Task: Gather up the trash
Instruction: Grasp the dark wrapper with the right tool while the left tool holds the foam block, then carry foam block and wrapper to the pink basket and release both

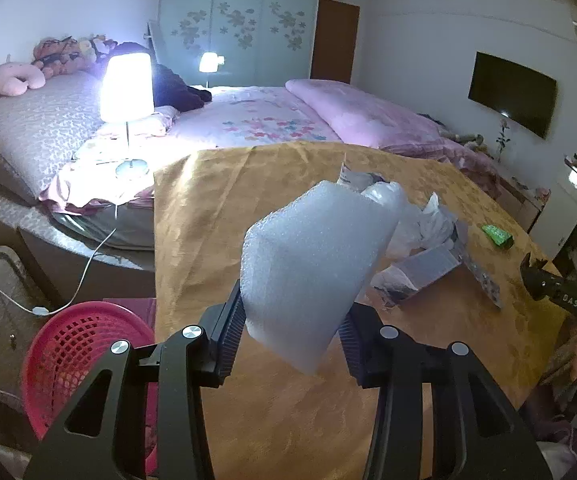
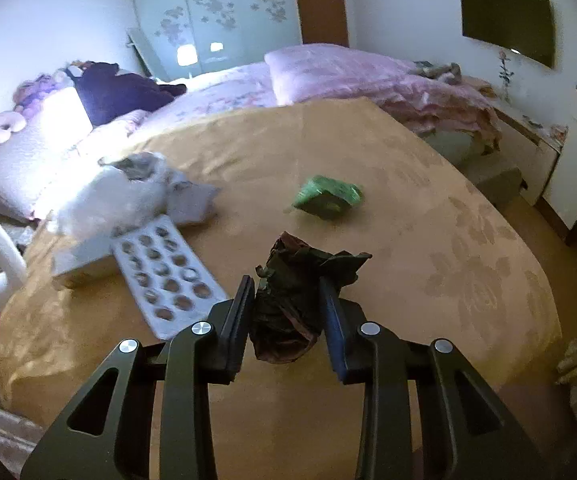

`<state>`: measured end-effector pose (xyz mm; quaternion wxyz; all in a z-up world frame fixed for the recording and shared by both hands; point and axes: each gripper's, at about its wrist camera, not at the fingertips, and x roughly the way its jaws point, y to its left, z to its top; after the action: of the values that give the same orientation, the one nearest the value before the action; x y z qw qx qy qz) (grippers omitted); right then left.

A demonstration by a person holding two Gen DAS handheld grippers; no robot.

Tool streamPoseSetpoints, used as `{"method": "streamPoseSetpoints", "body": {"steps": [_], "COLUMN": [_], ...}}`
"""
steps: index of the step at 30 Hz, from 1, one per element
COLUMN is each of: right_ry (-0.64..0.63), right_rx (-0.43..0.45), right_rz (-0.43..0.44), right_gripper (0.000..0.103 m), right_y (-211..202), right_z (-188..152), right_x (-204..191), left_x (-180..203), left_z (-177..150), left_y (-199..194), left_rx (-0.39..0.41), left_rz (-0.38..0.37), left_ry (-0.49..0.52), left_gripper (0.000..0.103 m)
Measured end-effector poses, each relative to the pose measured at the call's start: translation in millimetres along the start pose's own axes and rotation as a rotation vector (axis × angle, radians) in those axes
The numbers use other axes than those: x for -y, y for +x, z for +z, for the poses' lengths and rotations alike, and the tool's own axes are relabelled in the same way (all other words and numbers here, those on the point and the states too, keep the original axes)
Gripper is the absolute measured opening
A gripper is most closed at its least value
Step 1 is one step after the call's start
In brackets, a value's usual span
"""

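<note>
In the left wrist view my left gripper (image 1: 293, 312) is shut on a white foam sheet (image 1: 312, 264), held above the table with the yellow cloth (image 1: 208, 216). More trash lies behind it: white plastic bags (image 1: 420, 224) and a grey box (image 1: 428, 264). In the right wrist view my right gripper (image 2: 288, 292) is shut on a dark crumpled wrapper (image 2: 292, 280) just over the cloth (image 2: 408, 200). A green packet (image 2: 326, 197) lies further back. A grey blister tray (image 2: 164, 272) and white bags (image 2: 116, 200) lie to the left.
A red mesh basket (image 1: 76, 352) stands on the floor left of the table. A lit lamp (image 1: 126, 88) sits on the bed (image 1: 268, 116) behind it, its cord trailing down. A wall TV (image 1: 512, 92) and a low cabinet (image 2: 528, 148) are to the right.
</note>
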<state>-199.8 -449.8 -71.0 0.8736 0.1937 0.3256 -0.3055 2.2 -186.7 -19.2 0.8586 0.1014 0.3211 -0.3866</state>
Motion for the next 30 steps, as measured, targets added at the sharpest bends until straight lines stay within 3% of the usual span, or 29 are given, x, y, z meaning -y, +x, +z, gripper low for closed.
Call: {"method": "streamPoseSetpoints", "body": {"steps": [8, 19, 24, 30], "right_ry": [-0.058, -0.211, -0.287, -0.349], "right_rx": [0.027, 0.048, 0.052, -0.004], "right_rz": [0.103, 0.272, 0.345, 0.442], "right_gripper": [0.033, 0.033, 0.033, 0.033], "right_y": [-16, -23, -24, -13], "right_z": [14, 31, 36, 33], "right_x": [-42, -135, -178, -226], "left_x": [-10, -40, -59, -86], "left_z": [-1, -5, -8, -14], "left_y": [-11, -27, -36, -51], "left_rx": [0.011, 0.011, 0.01, 0.0], "left_rz": [0.024, 0.105, 0.169, 0.275], "left_ry": [-0.017, -0.084, -0.118, -0.179], "left_gripper": [0.041, 0.041, 0.041, 0.041]}}
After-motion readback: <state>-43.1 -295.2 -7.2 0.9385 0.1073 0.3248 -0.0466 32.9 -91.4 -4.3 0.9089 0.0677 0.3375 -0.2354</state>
